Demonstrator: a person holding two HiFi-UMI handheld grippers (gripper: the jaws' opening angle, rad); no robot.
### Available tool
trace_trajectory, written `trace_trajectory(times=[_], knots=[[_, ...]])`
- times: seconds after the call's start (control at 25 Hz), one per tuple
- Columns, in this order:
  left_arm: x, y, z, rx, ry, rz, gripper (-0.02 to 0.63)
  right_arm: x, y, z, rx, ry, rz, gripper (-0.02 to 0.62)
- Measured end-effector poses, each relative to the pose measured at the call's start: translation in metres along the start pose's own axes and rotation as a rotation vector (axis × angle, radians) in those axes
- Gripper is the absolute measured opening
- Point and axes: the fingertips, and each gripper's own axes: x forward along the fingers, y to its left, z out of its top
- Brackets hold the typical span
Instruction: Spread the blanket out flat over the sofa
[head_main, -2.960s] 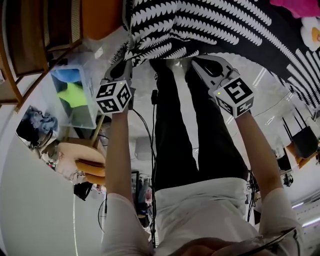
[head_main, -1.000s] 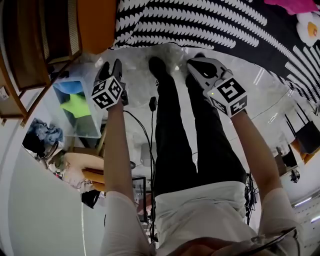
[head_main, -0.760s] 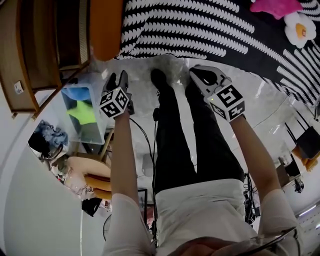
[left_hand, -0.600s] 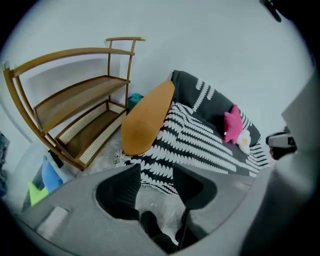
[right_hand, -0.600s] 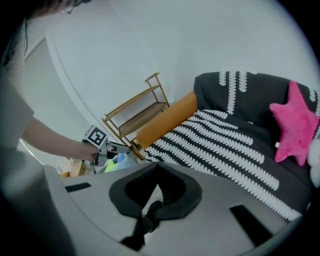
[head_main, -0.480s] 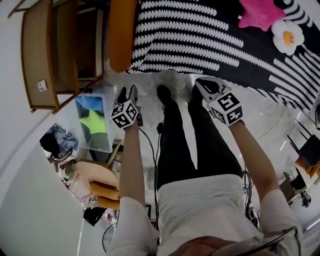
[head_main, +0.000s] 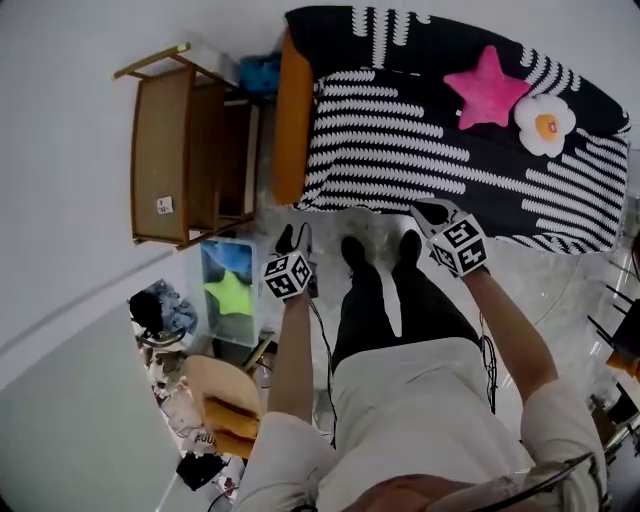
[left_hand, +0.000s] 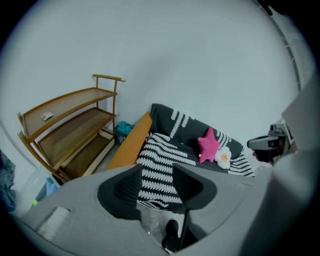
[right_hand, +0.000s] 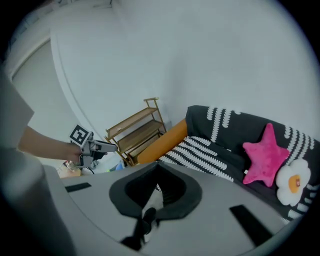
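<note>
The black-and-white patterned blanket (head_main: 420, 150) lies spread over the sofa (head_main: 293, 120), covering seat and backrest, and shows in both gripper views (left_hand: 160, 155) (right_hand: 210, 150). A pink star pillow (head_main: 487, 90) and a flower pillow (head_main: 545, 125) rest on it at the right. My left gripper (head_main: 293, 238) hangs over the floor short of the sofa's front edge, open, nothing between its jaws (left_hand: 157, 172). My right gripper (head_main: 430, 210) is level with it on the right, just before the blanket's hanging edge, its jaws together at the tips and empty (right_hand: 156, 167).
A wooden shelf rack (head_main: 185, 150) stands left of the sofa. A clear bin (head_main: 228, 290) with blue and green contents sits on the floor by my left gripper. A round wooden stool (head_main: 215, 400) and clutter lie behind at the left. The person's feet stand on glossy floor before the sofa.
Three seconds ago both grippers were at the blanket's front edge; they have since come away from it, and the view has pulled back until the whole sofa shows.
</note>
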Motion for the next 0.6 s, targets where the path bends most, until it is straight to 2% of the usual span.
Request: trace_trajectory(times=[0.28, 0.6], knots=[[-0.076, -0.060, 0.073, 0.069, -0.103, -0.067, 0.189, -0.067, 0.018, 0.060, -0.018, -0.091, -0.013, -0.002], [-0.160, -0.122, 0.144, 0.209, -0.244, -0.129, 0.152, -0.150, 0.034, 0.124, -0.080, -0.242, -0.052, -0.002]])
